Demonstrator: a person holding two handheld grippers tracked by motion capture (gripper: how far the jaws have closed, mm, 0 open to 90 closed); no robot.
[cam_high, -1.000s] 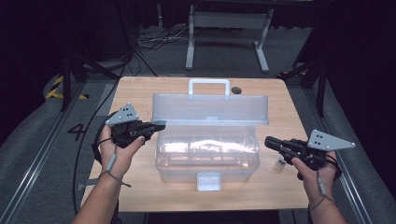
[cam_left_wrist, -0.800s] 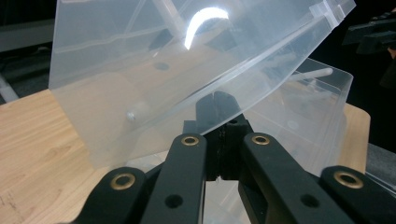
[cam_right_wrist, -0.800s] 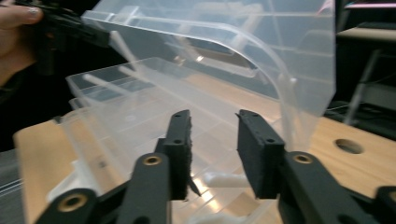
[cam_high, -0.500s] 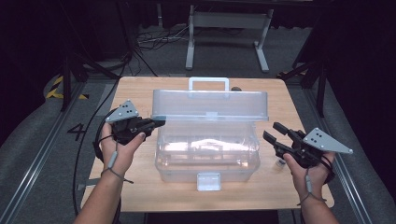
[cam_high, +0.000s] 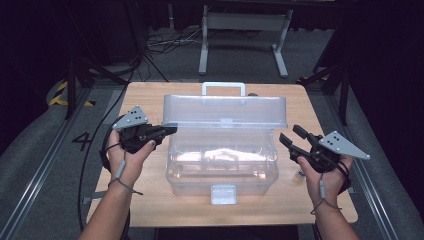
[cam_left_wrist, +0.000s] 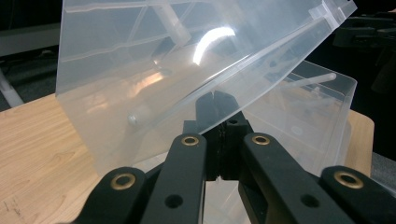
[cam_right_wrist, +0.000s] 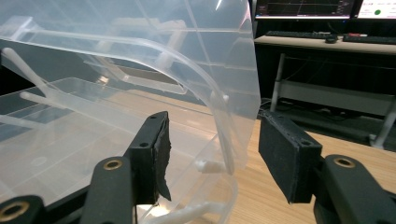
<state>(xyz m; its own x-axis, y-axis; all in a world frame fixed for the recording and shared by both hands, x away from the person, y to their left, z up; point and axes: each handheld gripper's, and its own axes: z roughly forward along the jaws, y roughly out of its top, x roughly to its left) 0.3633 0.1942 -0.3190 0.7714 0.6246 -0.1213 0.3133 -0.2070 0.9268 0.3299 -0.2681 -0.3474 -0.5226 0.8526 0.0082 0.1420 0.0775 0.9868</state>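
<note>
Clear plastic box (cam_high: 222, 160) on wooden table (cam_high: 150, 95), hinged lid (cam_high: 225, 110) upright.

clear box (cam_high: 222, 165) lid (cam_high: 225, 111) raised, left tongs (cam_high: 170, 130) pinching

Open box (cam_high: 222, 165) mid-table (cam_high: 150, 95) — lid (cam_high: 225, 110) raised behind — a gripper each side.

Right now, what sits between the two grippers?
High view: the clear box, lid raised. Left gripper is shut on the lid's left edge. On the right gripper the fingers have just been opening, lid's right edge between them.
</note>
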